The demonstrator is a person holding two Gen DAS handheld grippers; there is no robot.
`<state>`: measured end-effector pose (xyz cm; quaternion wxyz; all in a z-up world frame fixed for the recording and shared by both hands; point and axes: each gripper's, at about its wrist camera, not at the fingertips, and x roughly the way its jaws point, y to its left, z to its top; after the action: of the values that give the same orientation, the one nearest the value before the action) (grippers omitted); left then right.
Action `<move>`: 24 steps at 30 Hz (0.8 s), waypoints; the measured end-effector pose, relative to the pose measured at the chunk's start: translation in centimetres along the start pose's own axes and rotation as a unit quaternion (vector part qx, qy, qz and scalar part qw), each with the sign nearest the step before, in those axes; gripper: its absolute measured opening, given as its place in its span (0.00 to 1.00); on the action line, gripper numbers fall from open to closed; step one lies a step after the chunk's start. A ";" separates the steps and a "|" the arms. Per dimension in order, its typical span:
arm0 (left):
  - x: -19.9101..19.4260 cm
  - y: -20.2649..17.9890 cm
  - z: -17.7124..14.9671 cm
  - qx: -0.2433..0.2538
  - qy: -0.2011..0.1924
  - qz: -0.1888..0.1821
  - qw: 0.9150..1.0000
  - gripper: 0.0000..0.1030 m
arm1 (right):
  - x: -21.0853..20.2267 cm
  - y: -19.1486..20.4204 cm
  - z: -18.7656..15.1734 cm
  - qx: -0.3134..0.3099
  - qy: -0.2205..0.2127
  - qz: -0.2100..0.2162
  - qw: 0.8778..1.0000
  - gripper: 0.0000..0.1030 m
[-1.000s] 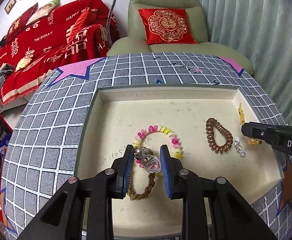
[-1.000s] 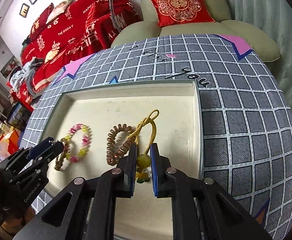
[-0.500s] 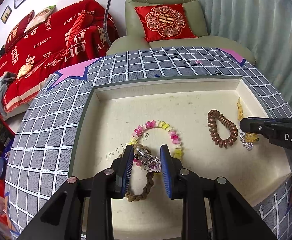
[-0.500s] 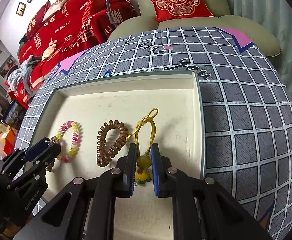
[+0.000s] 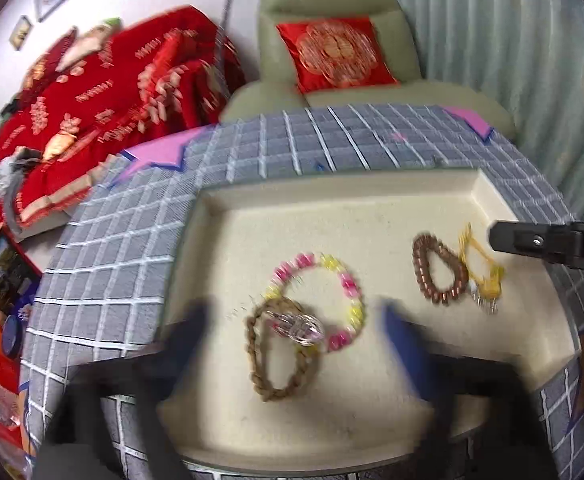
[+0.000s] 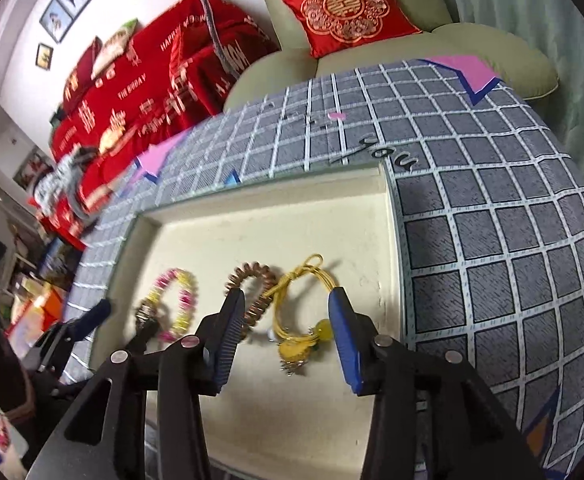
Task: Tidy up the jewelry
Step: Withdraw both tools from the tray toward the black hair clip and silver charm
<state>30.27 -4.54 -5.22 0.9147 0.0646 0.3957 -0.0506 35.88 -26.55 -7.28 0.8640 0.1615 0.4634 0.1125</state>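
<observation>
Checked-cloth table (image 6: 492, 240): yellow cord charm (image 6: 304, 332) lies loose at 12 o'clock between wide-open right gripper (image 6: 287, 344); left gripper (image 5: 296, 344) blurred, open, empty.

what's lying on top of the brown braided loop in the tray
A silver heart charm lies across the braided loop, whose top also overlaps the pink and yellow bead bracelet. What the charm covers is hidden.
</observation>
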 end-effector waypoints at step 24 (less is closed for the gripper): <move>-10.2 3.4 -9.3 -0.014 0.003 0.005 1.000 1.00 | -9.2 5.6 -15.5 -0.116 0.033 -0.006 0.993 0.76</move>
<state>17.08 0.73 -3.82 0.9147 0.0537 0.3984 -0.0404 17.63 -21.81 -6.12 0.8619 0.0540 0.4762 0.1656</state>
